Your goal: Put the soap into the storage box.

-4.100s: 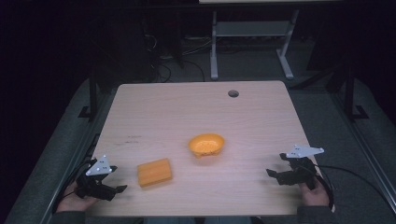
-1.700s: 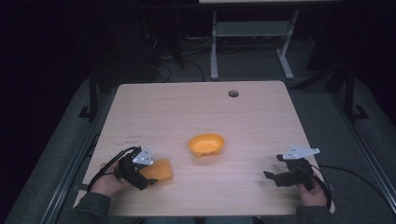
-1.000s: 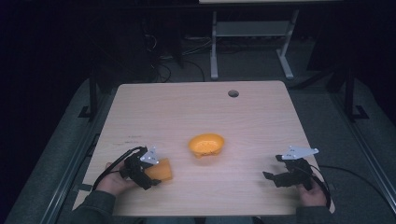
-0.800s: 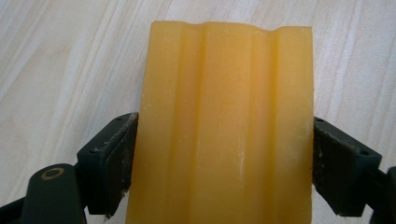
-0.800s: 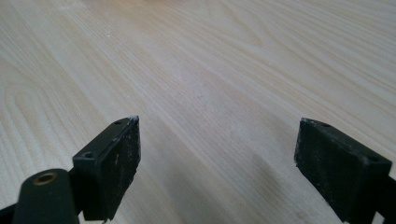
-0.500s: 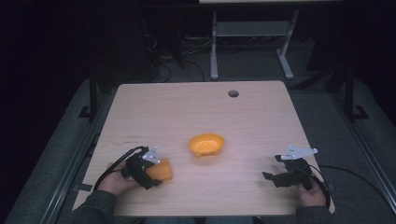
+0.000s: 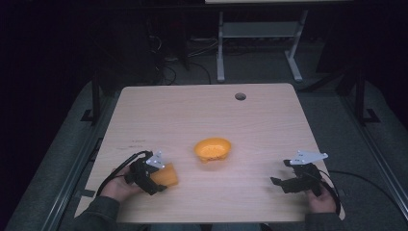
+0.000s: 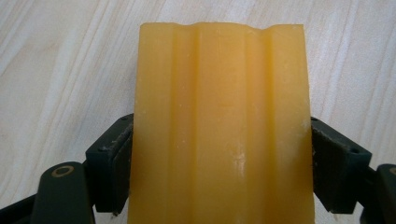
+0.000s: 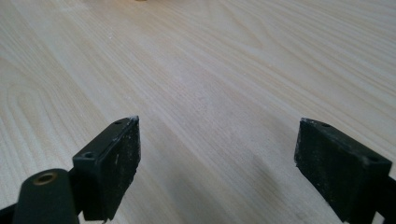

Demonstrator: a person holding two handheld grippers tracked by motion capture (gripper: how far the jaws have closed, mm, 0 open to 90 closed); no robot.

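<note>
L gripper (image 7: 155,179) now clamps sponge (image 8: 219,126), bowl (image 7: 212,149) empty

High view overlooks table (image 7: 269,125); gripper views skim its wood closely.

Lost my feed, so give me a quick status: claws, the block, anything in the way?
Left claw shut on orange block, low over the table. Right claw open, holding nothing. Orange bowl mid-table, apart from the block.

Wooden table (image 7: 269,125), round hole (image 7: 240,96), grey floor (image 7: 260,72)
</note>
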